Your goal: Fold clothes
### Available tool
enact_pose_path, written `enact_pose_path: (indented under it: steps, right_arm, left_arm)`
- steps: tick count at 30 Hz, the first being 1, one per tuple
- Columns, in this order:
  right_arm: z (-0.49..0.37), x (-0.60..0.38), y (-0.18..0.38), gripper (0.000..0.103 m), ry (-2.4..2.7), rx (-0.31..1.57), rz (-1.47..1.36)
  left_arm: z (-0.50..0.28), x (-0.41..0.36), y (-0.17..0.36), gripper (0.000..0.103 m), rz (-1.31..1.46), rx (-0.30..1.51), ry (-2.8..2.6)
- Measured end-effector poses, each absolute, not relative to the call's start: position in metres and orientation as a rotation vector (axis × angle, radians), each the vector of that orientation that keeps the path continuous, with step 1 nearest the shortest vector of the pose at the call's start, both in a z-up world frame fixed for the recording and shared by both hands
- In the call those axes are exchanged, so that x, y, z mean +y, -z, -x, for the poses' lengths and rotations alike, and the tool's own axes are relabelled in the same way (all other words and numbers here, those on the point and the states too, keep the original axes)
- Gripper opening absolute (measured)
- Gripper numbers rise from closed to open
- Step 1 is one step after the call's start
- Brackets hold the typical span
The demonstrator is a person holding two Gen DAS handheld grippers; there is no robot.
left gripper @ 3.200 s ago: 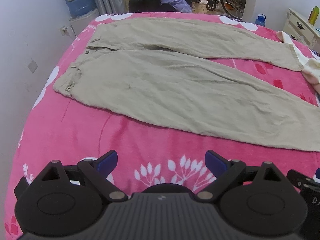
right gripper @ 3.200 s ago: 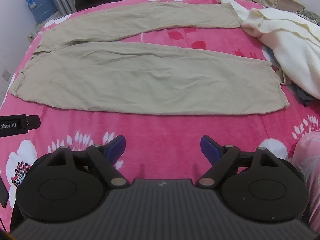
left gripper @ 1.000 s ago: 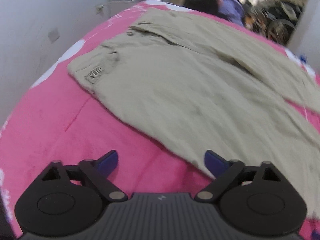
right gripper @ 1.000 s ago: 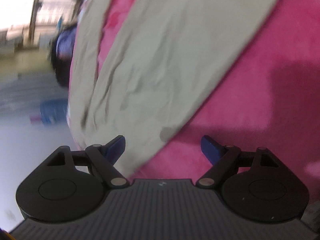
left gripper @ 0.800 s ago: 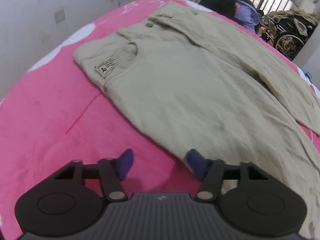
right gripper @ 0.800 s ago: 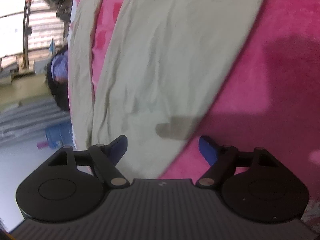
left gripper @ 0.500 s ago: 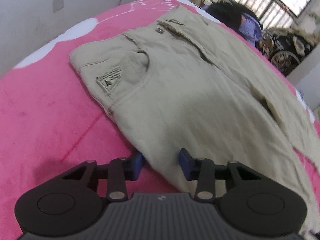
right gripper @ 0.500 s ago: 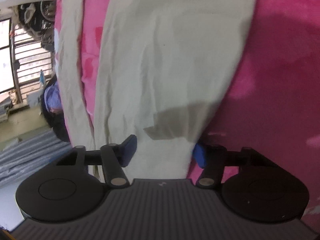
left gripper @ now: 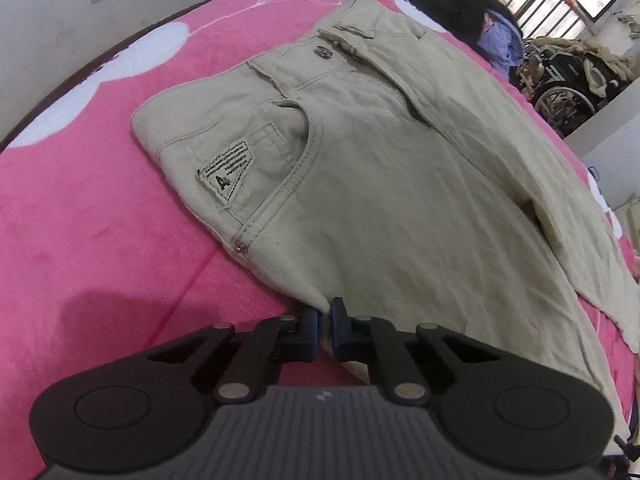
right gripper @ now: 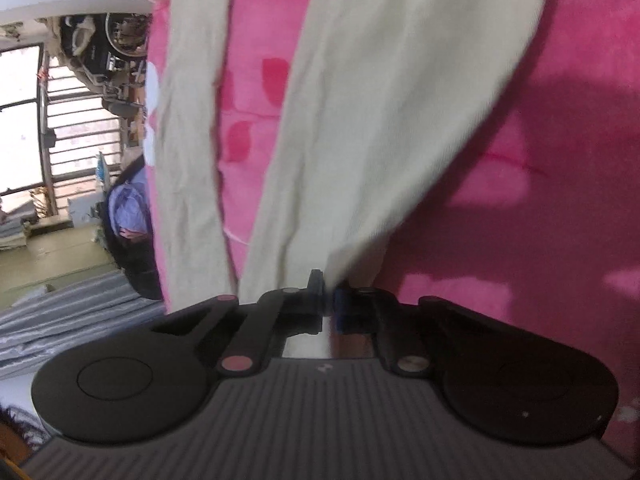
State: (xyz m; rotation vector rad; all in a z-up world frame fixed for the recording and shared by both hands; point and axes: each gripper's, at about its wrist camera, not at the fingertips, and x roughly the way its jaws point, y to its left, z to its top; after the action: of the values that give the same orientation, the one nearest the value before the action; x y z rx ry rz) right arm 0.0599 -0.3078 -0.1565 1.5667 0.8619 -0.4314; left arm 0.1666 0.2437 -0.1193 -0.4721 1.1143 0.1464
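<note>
Beige trousers (left gripper: pixel 380 184) lie spread on a pink floral blanket (left gripper: pixel 100 220), waistband at the upper left, a woven label (left gripper: pixel 226 168) by the front pocket. My left gripper (left gripper: pixel 325 312) is shut on the near side seam just below the hip. In the right wrist view, which is rolled sideways, the trousers (right gripper: pixel 380 120) show as two legs running up the frame. My right gripper (right gripper: pixel 326 292) is shut on the edge of the nearer leg, with cloth pulled up between its fingers. The far leg (right gripper: pixel 188 120) lies flat at the left.
A white wall (left gripper: pixel 60 20) runs along the bed's left edge. Someone with dark hair in a lilac top (left gripper: pixel 476 20) sits beyond the far edge. Wheelchairs (left gripper: pixel 568 88) and a barred window stand behind. Grey curtains (right gripper: pixel 60 320) show in the right wrist view.
Both grippers came down onto the near edge of the trousers and went from open to shut on the fabric. The right wrist camera rolled sideways.
</note>
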Motion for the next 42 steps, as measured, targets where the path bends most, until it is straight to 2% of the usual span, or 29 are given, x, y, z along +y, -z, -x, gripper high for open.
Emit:
enact_pose_path:
  steps: [8,15,21,30,42]
  right_arm:
    - [-0.075,-0.321,0.152,0.003,0.342,0.869,-1.622]
    - [-0.111,-0.337,0.132,0.003,0.203,0.880,-1.588]
    - [-0.166,-0.350,0.108,0.003,0.085,0.808,-1.509]
    - [-0.220,-0.361,0.104,0.003,0.044,0.671,-1.459]
    - [-0.278,-0.372,0.116,0.003,0.037,0.580,-1.400]
  left_arm:
    - [-0.174,0.230,0.099,0.004,0.424,1.103,-0.211]
    - [-0.182,0.210,0.052,0.004,0.402,0.976,-0.270]
    - [-0.209,0.190,0.025,0.004,0.385,0.878,-0.295]
    - [-0.264,0.167,0.019,0.004,0.365,0.781,-0.271]
    - [-0.339,0.146,0.030,0.004,0.360,0.662,-0.221]
